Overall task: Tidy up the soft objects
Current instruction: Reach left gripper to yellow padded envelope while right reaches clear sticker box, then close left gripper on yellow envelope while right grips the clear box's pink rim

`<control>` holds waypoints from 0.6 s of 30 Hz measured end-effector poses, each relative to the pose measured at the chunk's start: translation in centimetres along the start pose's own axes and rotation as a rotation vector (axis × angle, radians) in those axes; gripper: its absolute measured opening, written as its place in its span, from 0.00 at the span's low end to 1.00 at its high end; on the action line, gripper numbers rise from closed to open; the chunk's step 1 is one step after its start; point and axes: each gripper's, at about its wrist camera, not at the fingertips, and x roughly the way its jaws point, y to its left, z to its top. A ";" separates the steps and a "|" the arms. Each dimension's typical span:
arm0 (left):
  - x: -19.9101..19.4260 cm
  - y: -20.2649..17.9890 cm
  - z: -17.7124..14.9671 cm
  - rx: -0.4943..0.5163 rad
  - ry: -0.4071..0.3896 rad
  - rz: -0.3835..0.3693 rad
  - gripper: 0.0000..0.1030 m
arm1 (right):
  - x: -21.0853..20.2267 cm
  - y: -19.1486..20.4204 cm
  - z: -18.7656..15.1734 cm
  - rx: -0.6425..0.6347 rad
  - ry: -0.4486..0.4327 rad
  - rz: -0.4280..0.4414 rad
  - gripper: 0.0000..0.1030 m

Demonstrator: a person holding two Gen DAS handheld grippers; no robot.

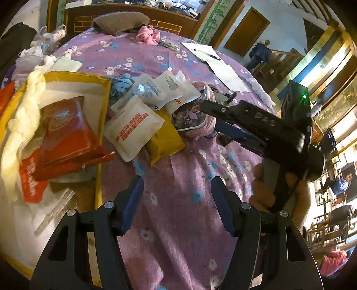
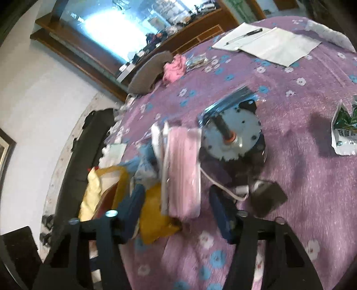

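Note:
A pile of soft packs lies on the purple flowered blanket [image 1: 178, 200]: a white pack with orange print [image 1: 133, 127], a yellow pack [image 1: 165, 138], white pouches [image 1: 160, 89] and a pink cartoon pouch [image 1: 194, 113]. A yellow-edged box [image 1: 98, 116] at left holds a red pack [image 1: 67, 133] and cream plush [image 1: 20, 133]. My left gripper [image 1: 177, 200] is open and empty above bare blanket. My right gripper [image 2: 175, 209] is open with the pink pouch [image 2: 184, 174] between its fingers, and it also shows in the left wrist view [image 1: 214, 116] beside that pouch.
A round metal motor [image 2: 234, 133] lies just beyond the pink pouch. Papers with a pen [image 1: 209, 55], a pink knit item [image 1: 148, 34] and a brown cushion [image 1: 120, 21] lie at the far side. A green-white wrapper [image 2: 345, 129] lies at right.

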 end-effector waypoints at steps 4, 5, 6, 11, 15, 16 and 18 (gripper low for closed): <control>1.4 -0.3 0.7 0.006 0.022 0.019 0.61 | -0.1 0.2 -0.3 -0.048 -0.026 -0.005 0.31; 1.9 -0.4 1.0 0.010 0.027 0.025 0.61 | -0.2 0.3 -0.3 -0.057 -0.034 -0.008 0.30; 2.3 -0.6 1.2 0.015 0.031 0.030 0.61 | -0.5 0.5 -0.3 -0.064 -0.045 -0.009 0.28; 4.9 -1.1 2.6 0.029 0.049 0.077 0.61 | -2.1 0.2 -0.4 -0.060 -0.107 0.009 0.26; 6.0 -1.3 3.3 0.037 0.046 0.124 0.61 | -2.5 -0.1 -0.3 -0.047 -0.120 0.009 0.26; 6.3 -1.3 3.5 0.032 0.048 0.129 0.61 | -2.5 -0.2 -0.2 -0.044 -0.117 0.013 0.26; 6.9 -1.3 3.9 0.026 0.055 0.141 0.61 | -2.4 -0.2 -0.2 -0.040 -0.111 0.015 0.26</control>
